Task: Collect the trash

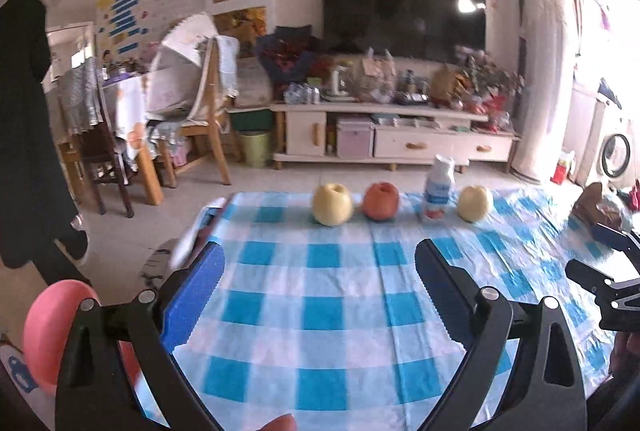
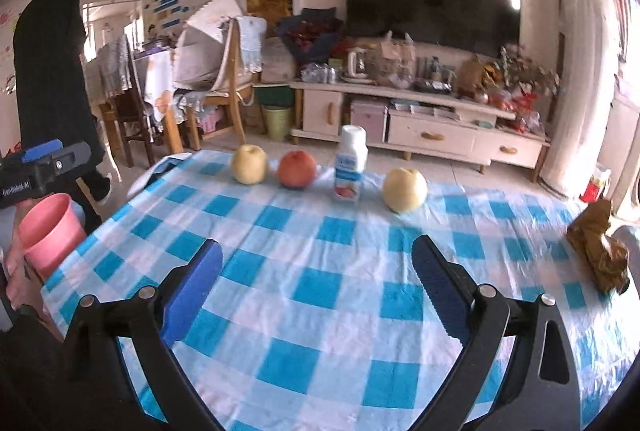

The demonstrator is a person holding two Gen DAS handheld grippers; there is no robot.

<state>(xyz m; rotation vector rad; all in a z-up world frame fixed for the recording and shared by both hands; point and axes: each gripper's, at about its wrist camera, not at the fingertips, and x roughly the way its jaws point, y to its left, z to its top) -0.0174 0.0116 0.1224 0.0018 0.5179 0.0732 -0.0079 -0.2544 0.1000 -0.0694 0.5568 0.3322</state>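
A: Trash? White bottle (image 2: 351,162), blue-and-red label, upright at 12 o'clock near the far counter (image 2: 320,271) edge, between red apple (image 2: 297,169) and a yellow apple (image 2: 405,189). Crumpled brown paper (image 2: 600,251) at 3 o'clock, probably a bag.

B: Fingers? Left gripper (image 1: 320,283), right gripper (image 2: 316,271) both spread, empty. Bare checked cloth ahead. Pink bin (image 2: 50,231) off the 9 o'clock edge.

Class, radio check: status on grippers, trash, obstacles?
Left gripper open, right gripper open. Crumpled brown paper on table's right edge, untouched. Path clear.
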